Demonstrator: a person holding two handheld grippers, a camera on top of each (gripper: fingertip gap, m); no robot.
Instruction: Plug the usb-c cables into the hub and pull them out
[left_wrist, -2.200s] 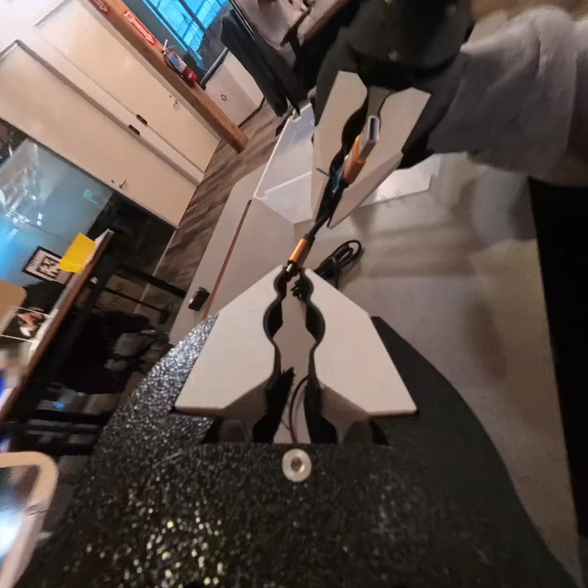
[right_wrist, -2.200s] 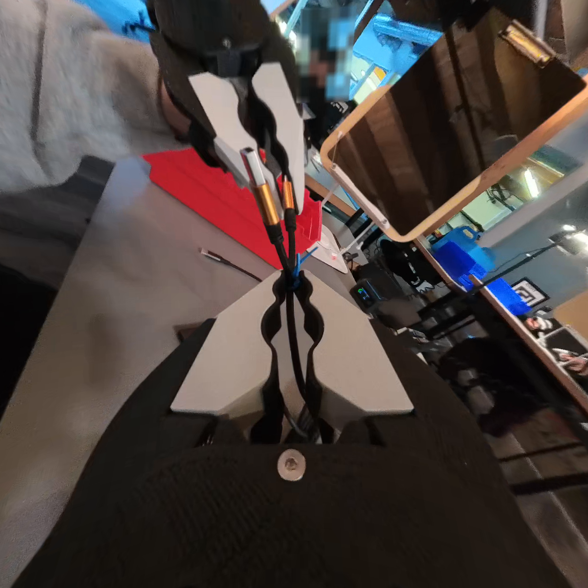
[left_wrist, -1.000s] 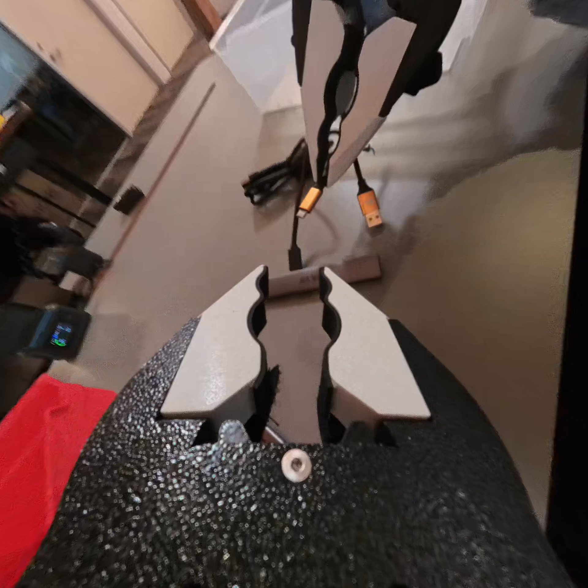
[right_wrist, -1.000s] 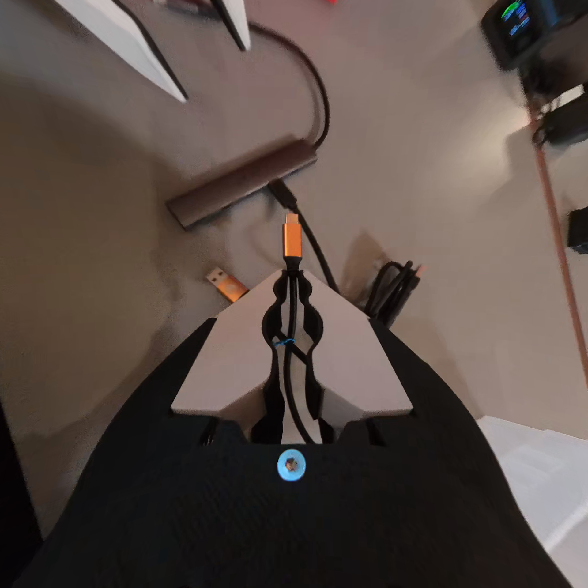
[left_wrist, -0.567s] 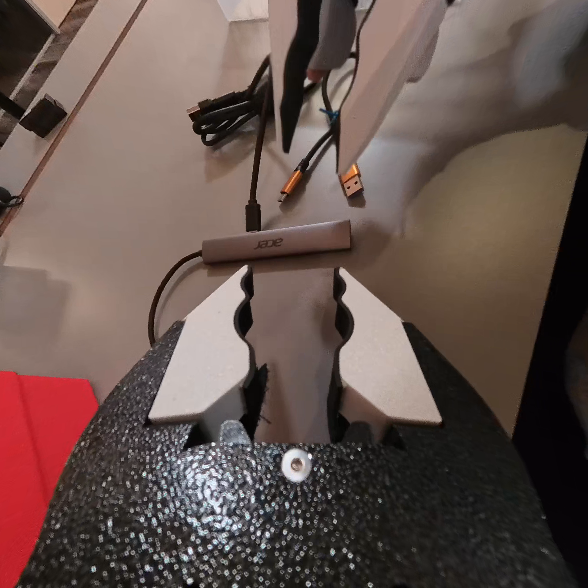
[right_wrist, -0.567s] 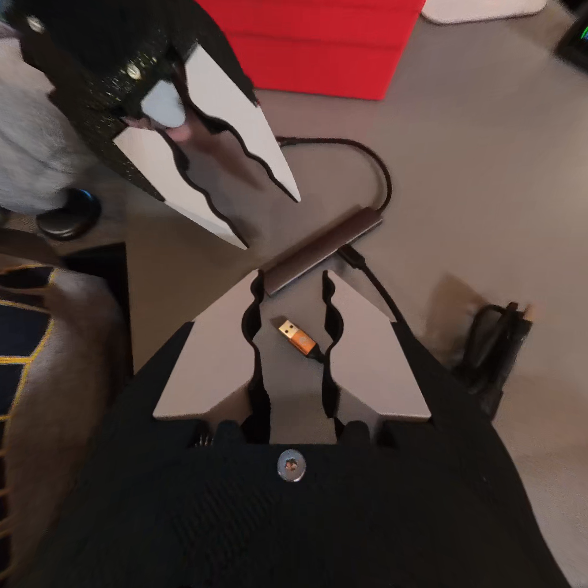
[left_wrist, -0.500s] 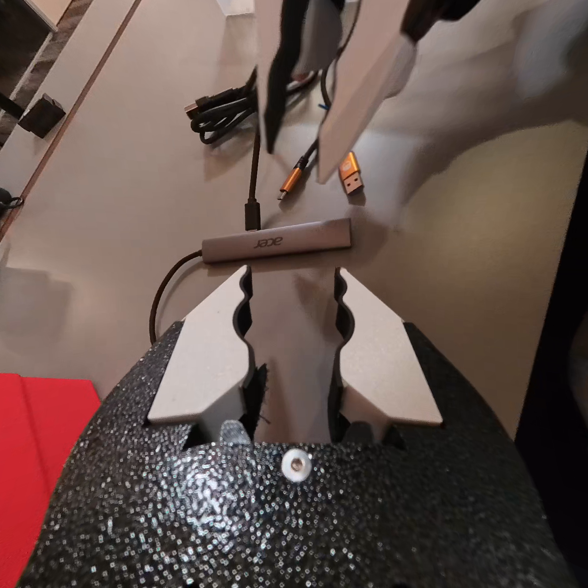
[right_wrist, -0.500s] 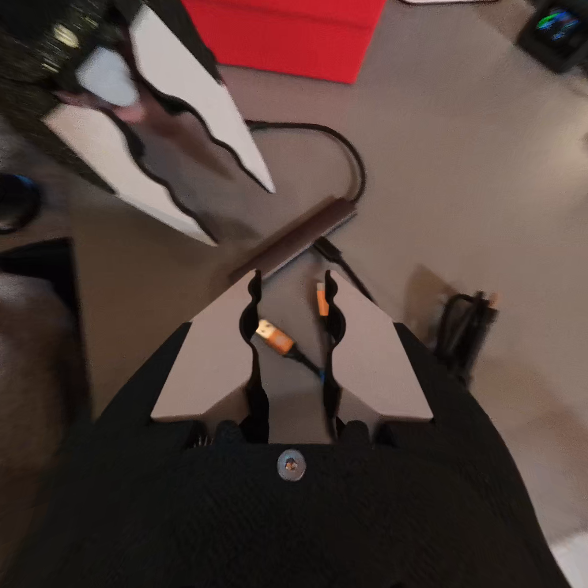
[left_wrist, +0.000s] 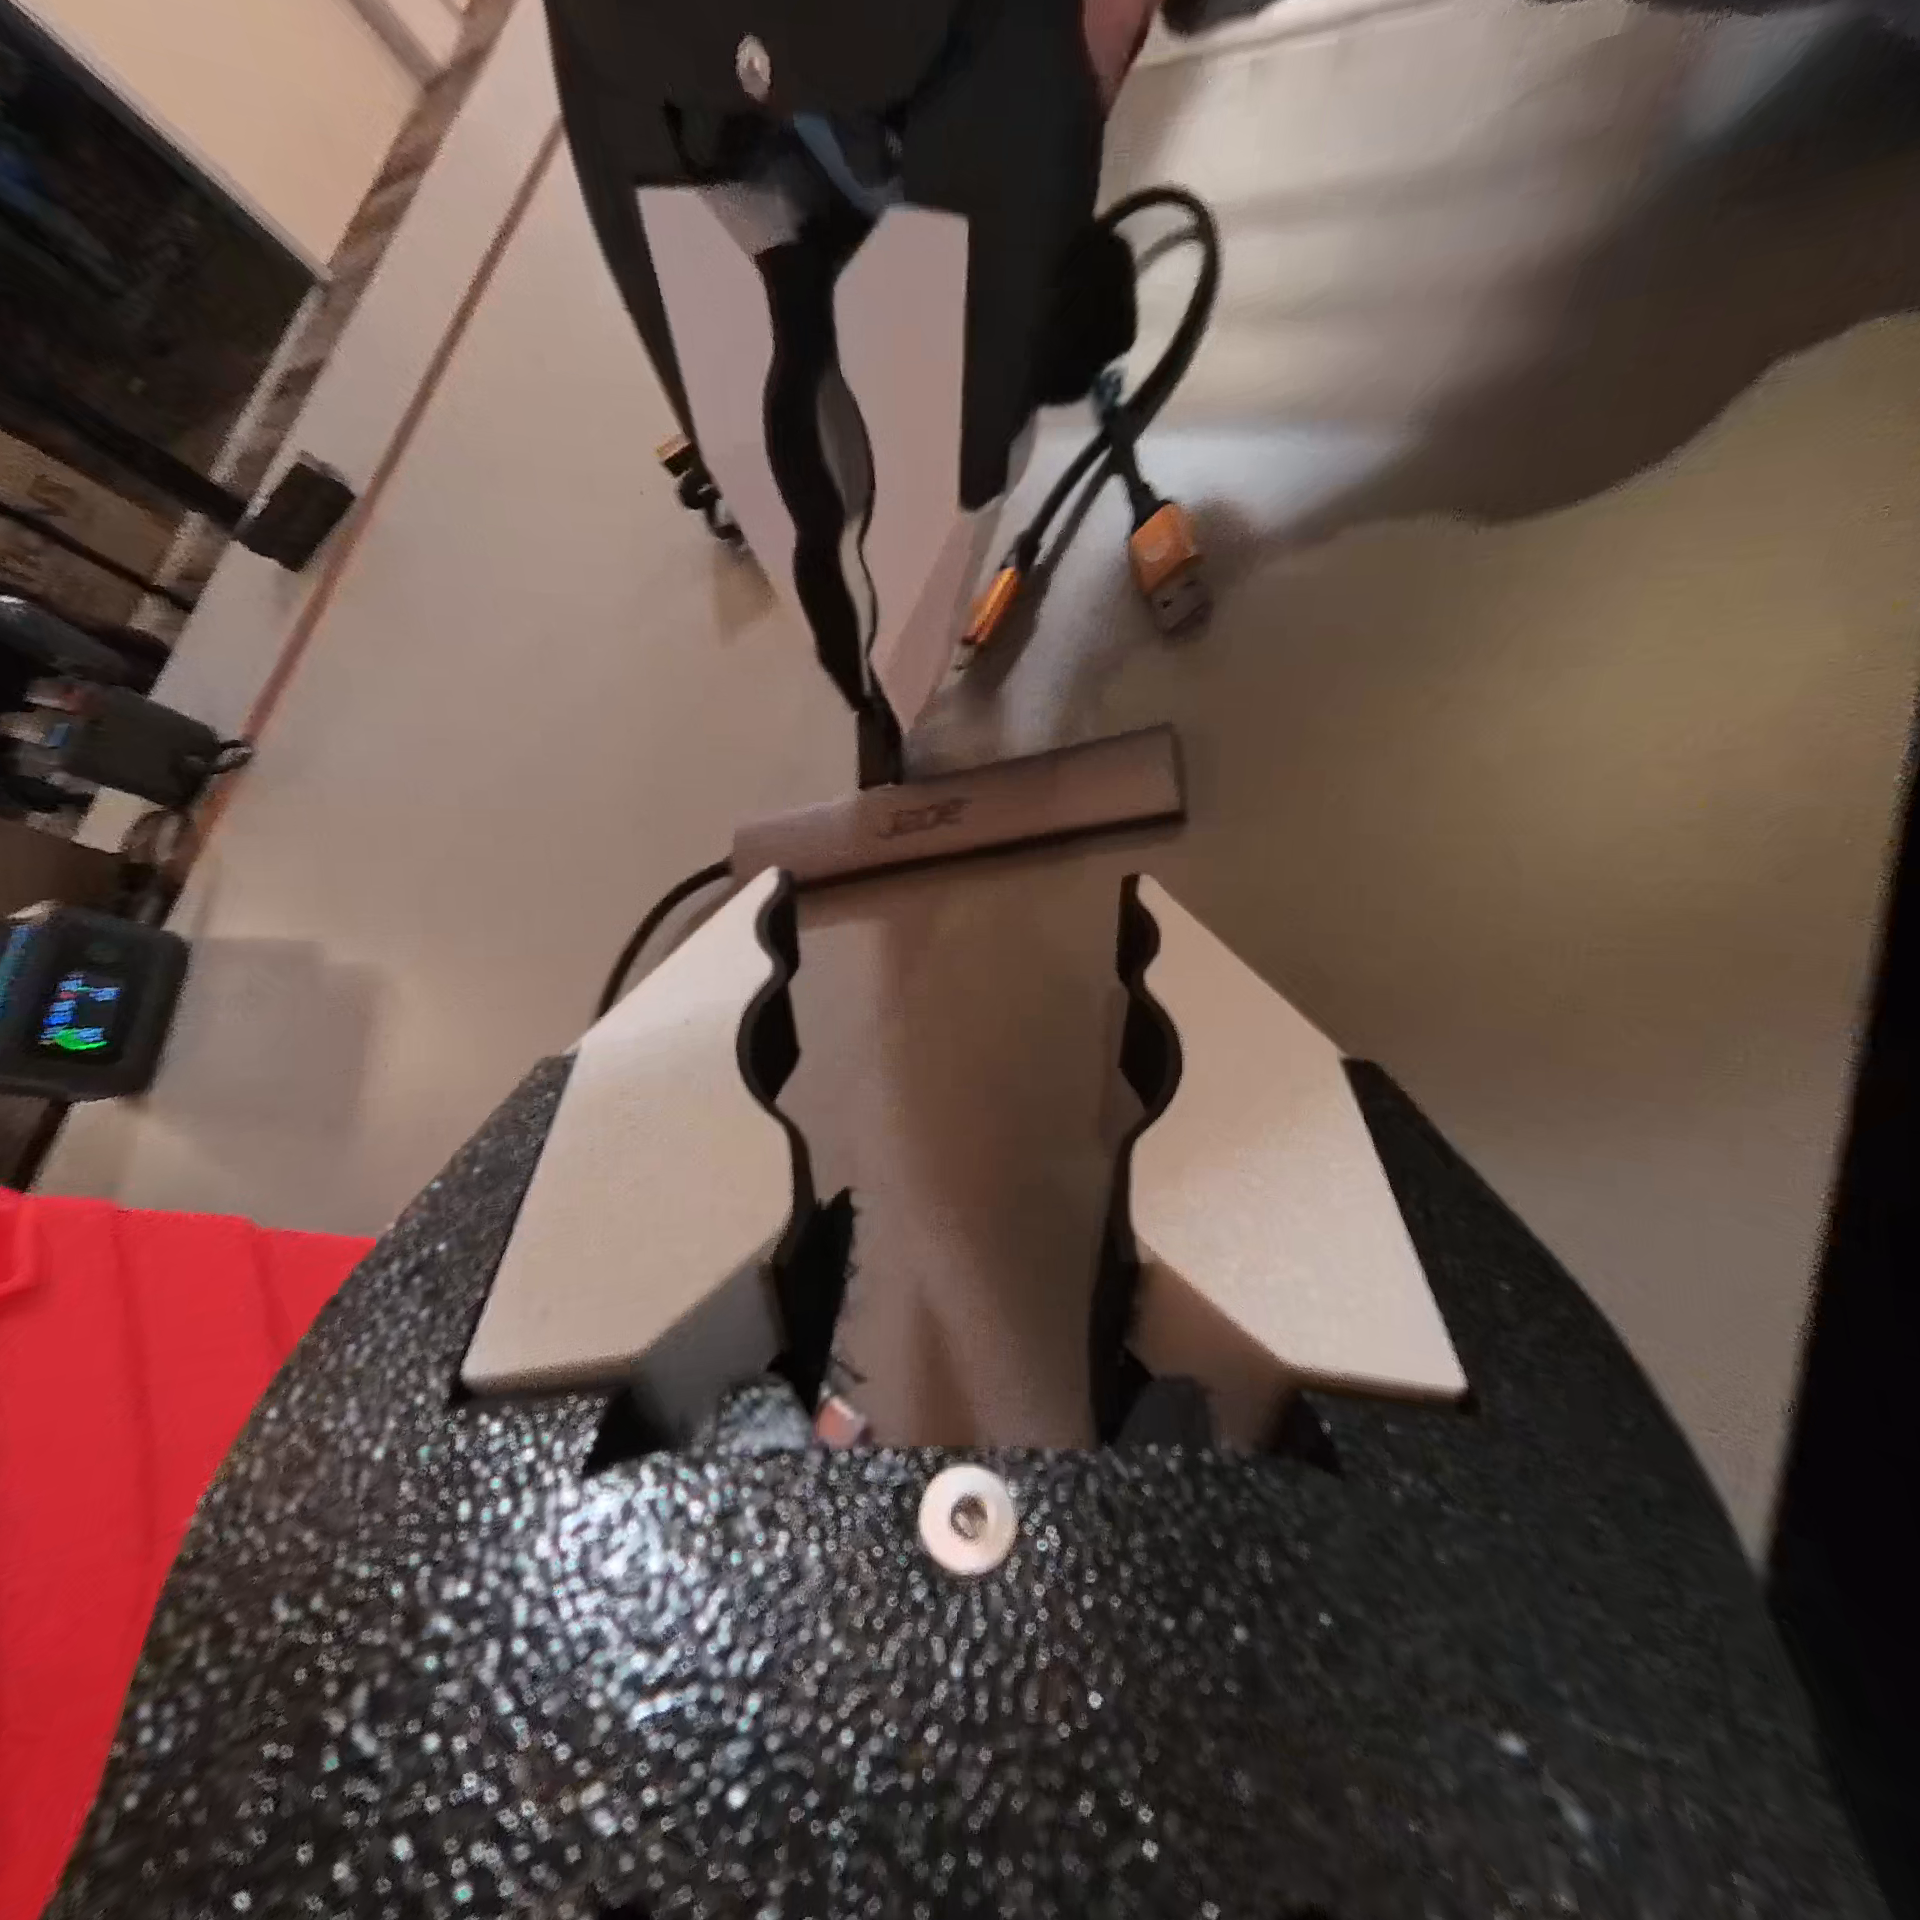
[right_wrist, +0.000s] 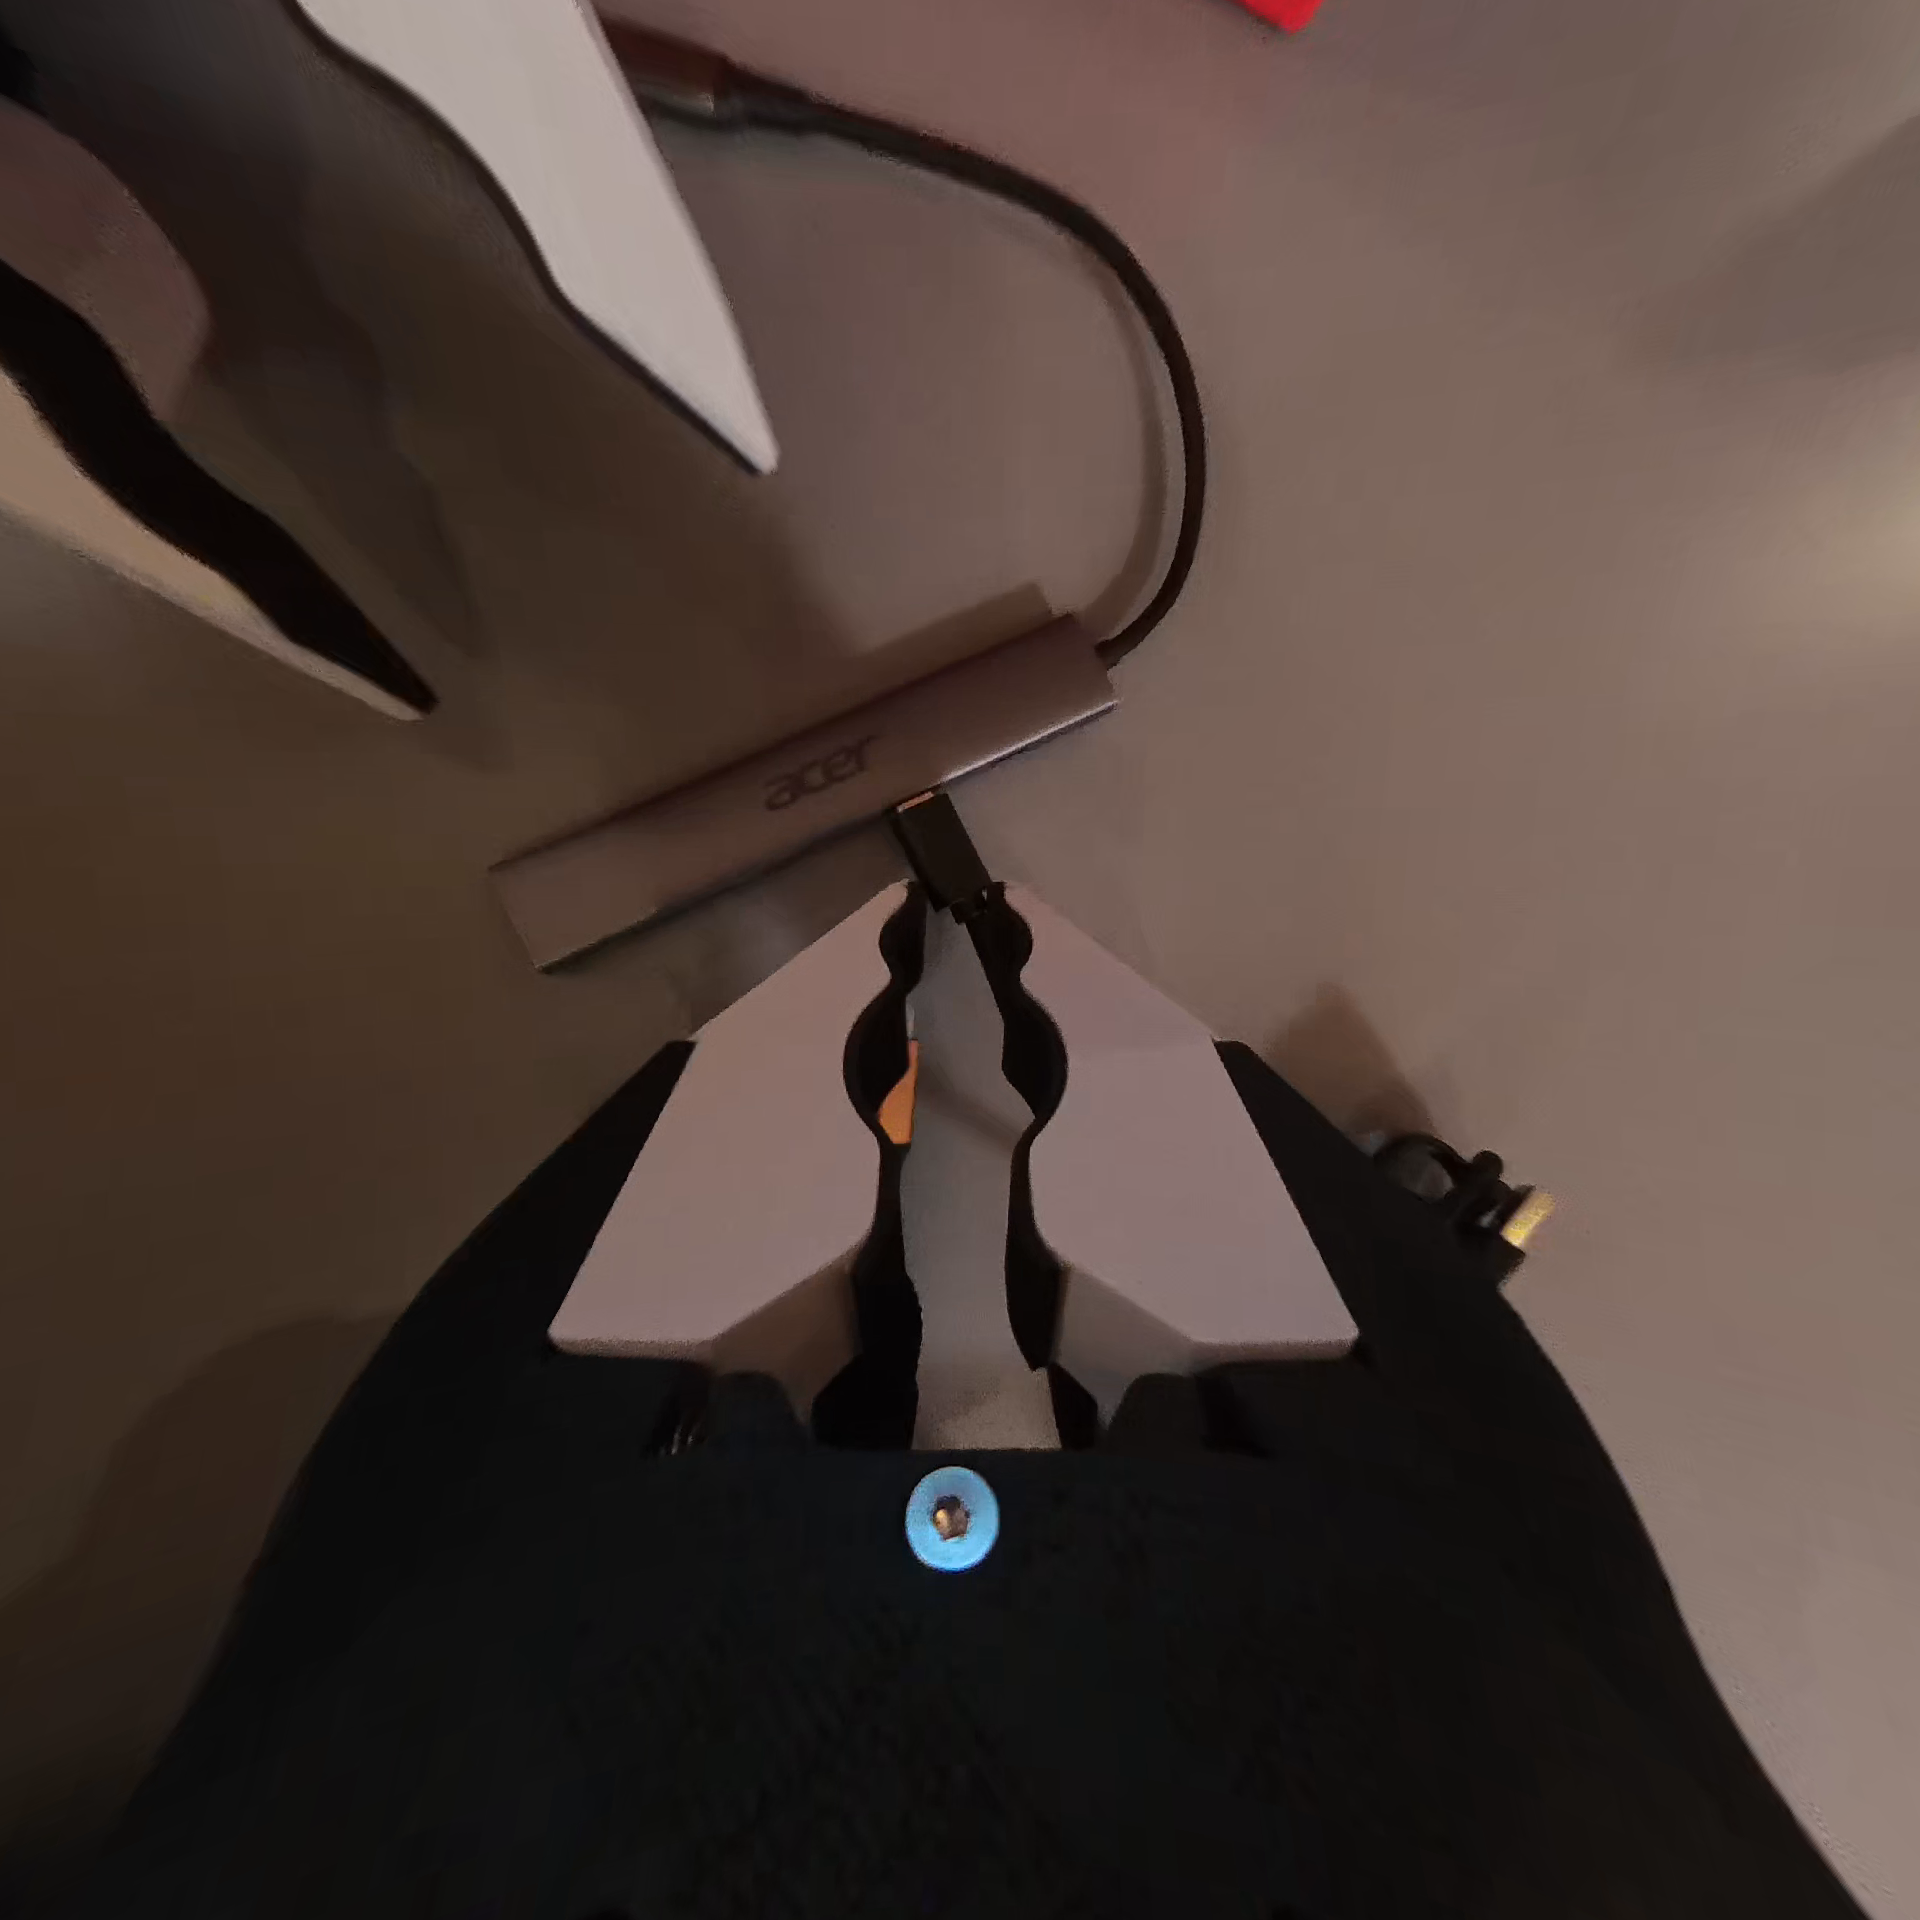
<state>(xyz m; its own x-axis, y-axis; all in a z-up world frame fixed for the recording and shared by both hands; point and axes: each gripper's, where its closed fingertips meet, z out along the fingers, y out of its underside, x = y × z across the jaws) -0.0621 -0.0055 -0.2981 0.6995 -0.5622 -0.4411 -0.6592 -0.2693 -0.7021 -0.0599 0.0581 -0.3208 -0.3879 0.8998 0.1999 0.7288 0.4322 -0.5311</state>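
On the bench, the right gripper (right_wrist: 951, 899) pinches the black plug (right_wrist: 935, 852) seated in the hub (right_wrist: 800, 790), whose long axis runs crosswise just beyond the wide-open, empty left gripper (left_wrist: 956, 894).

The hub (right_wrist: 810, 790) lies on the surface (right_wrist: 1558, 623) at mid-frame of the right wrist view, slanting up to the right. A plug (right_wrist: 935, 847) sits in its lower edge, with the right claw (right_wrist: 956, 904) just below, tips closed on the plug's tail. The hub's own lead (right_wrist: 1164, 353) curves off toward the upper left, where the left claw (right_wrist: 582, 561) hangs.
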